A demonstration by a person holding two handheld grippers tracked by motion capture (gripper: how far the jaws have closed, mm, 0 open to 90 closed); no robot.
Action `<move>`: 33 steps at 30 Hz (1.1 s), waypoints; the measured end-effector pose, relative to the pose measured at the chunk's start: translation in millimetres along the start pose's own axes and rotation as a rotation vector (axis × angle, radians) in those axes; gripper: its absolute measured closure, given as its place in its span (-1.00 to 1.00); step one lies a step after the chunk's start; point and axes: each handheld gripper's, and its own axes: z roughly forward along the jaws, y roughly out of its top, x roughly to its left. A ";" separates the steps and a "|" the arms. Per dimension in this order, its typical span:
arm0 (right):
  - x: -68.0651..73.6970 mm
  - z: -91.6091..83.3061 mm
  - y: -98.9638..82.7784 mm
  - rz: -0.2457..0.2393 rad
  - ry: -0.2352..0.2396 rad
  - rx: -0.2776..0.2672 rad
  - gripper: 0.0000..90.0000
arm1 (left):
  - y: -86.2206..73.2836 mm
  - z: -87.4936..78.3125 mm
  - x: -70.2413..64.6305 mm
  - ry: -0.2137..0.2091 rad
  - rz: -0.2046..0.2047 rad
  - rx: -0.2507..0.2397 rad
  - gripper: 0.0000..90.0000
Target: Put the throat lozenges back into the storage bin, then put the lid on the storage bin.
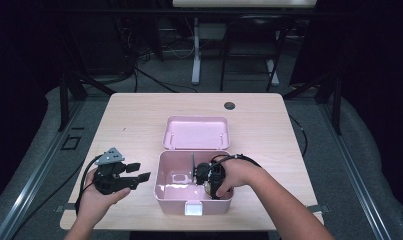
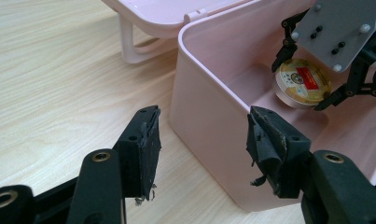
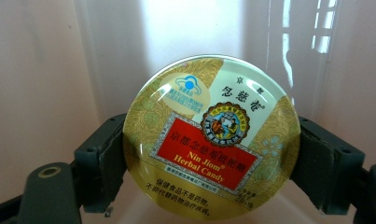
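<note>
Dark room, pale wooden tabletop (image 1: 134, 115) with 1 pink box (image 1: 164, 192) near the front edge, its lid (image 1: 196, 132) thrown back flat behind it. Right gripper (image 1: 210, 184) was down inside the box, jaws spread wide but clamped on the rim of a round candy tin (image 3: 212, 142), 1 pad at each side; the tin sat low against the inner wall, at or just above the floor, contact not discernible. Left gripper (image 2: 202, 140) rested outside the box's left wall, jaws well apart with nothing between the pads. Judged: box opened, tin brought inside; letting go, withdrawing and closing the lid remained.
</note>
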 end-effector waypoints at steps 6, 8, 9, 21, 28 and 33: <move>-0.4 -0.2 -0.3 -0.001 0.003 -0.004 -0.57 | 0.0 0.3 -0.6 -0.001 -0.002 0.001 -0.02; -0.9 -0.4 -0.6 0.000 0.003 -0.008 -0.57 | -0.2 0.6 -0.6 -0.002 -0.002 0.002 -0.02; -1.1 -0.3 -0.4 0.001 0.004 -0.007 -0.57 | -0.1 0.8 -0.7 -0.004 -0.003 0.004 -0.02; -0.7 -6.7 -0.7 0.006 0.005 -0.017 -0.68 | -0.9 -0.1 -0.7 -0.005 -0.003 -0.001 -0.02; 2.3 -26.9 -0.5 0.020 -0.035 -0.059 -0.59 | -1.3 -0.9 -1.0 -0.002 -0.007 0.002 -0.02; 2.2 -44.7 -1.9 0.024 -0.043 -0.103 -0.55 | -0.8 -0.9 -1.7 -0.004 0.000 0.004 -0.02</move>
